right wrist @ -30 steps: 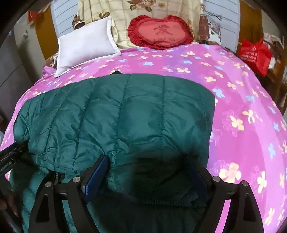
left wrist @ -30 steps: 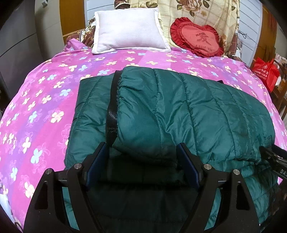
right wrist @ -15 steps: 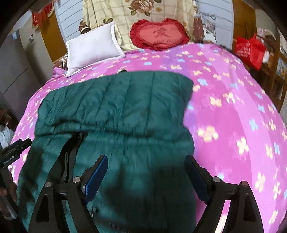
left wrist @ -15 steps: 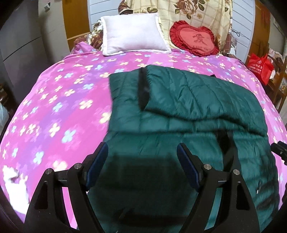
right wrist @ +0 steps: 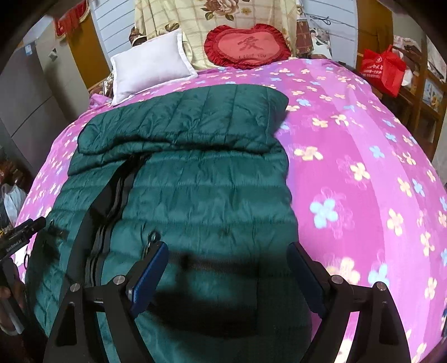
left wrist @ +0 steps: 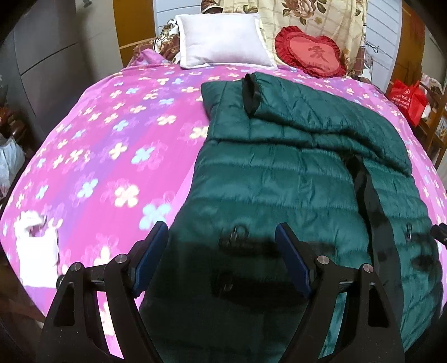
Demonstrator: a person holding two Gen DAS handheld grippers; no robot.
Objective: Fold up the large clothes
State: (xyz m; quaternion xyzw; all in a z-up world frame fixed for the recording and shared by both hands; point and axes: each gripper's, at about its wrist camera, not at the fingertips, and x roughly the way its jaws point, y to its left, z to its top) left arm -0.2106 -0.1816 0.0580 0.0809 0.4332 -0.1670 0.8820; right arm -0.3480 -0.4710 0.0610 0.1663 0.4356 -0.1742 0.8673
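Two grippers hover above a dark green quilted jacket lying on a pink flowered bedspread. Left gripper: fingers spread wide, nothing between them, over the jacket's near left part. Right gripper: also spread wide, empty, over the jacket's near right part. Jacket runs lengthwise up the bed; its far end is doubled over into a thick layer with a black-trimmed edge. Black zipper strip runs down the middle of the near half, and a small metal zipper pull lies just beside the right gripper's left finger. At the head of the bed: white pillow, red heart cushion, and a floral checked cloth behind them. Red bag stands off the bed's right side. White patch at the bedspread's near left edge, blurred, can't tell what. Grey cabinet on the left. Nothing lies on the jacket.
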